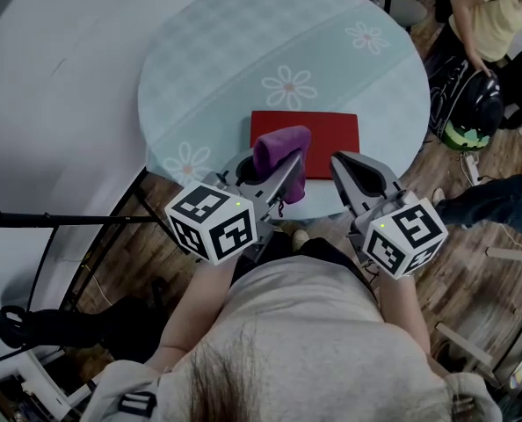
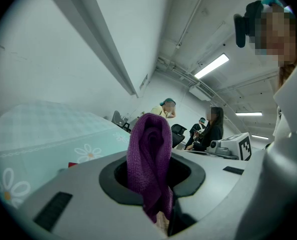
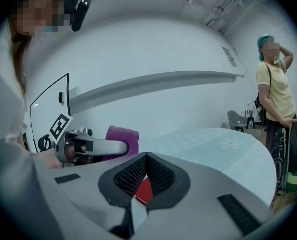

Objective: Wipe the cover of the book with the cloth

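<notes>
The book (image 1: 318,130), red cover up, lies flat on the round flower-print table (image 1: 243,51), close to the table's near rim. The cloth (image 1: 280,152), purple and bunched, sits over the book's near-left corner. It is pinched in the L gripper (image 1: 289,170), whose jaws are clenched on it, w/ one fold standing up past the tips and a tail drooping below. No view shows whether the cloth touches the cover. The R gripper (image 1: 342,165) hovers just right of the cloth, over the book's near edge. Its jaws are pressed together w/ nothing btwn them, and red cover shows through the notch under its tips.

Step in hand, as a judgement: set the cloth down and start wiping. To do it well, the L gripper should drop until the drooping cloth, not the jaw tips, meets the cover. It should then sweep in overlapping passes from the book's near-left corner to its far-right one. The R gripper could press on the book's right part to keep it from sliding.

Edges & room: past the book's far edge and to its left the tabletop is open, so push strokes have space. The near rim is just beside the book's near edge, so strokes pulled toward the person may drag it off. Right of the book, beyond the rim, a bystander (image 1: 489,11) and a dark bag (image 1: 467,104) are well apart.
</notes>
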`<state>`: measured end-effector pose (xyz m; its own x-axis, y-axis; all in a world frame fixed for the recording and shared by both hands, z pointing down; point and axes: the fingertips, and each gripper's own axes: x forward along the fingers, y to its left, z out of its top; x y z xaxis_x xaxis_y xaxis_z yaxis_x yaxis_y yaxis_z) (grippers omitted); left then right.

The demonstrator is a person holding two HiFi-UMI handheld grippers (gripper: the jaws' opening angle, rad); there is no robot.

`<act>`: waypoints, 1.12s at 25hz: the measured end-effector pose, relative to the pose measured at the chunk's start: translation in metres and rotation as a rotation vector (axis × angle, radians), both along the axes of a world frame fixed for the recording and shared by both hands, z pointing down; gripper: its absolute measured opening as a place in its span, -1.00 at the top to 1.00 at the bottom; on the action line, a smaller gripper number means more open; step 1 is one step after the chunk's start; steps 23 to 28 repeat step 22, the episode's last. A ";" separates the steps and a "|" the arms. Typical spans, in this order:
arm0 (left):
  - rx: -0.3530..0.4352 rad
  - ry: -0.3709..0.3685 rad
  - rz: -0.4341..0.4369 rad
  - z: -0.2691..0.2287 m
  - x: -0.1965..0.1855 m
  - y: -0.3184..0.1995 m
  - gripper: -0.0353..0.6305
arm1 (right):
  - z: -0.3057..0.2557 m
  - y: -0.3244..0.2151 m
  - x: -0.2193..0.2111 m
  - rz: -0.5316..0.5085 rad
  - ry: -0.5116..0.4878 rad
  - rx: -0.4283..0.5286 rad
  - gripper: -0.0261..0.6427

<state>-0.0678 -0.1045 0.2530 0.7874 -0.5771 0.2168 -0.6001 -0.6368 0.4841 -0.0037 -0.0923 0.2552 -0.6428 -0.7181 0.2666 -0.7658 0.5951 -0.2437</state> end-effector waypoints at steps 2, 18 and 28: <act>0.001 0.000 0.003 0.000 0.000 0.000 0.57 | 0.000 0.000 0.000 0.000 0.002 -0.001 0.86; -0.016 0.006 0.032 0.004 0.007 0.002 0.57 | 0.010 0.004 -0.006 -0.023 0.021 -0.031 0.86; -0.022 0.004 0.029 0.008 0.007 0.002 0.57 | 0.013 0.004 -0.004 -0.021 0.031 -0.031 0.86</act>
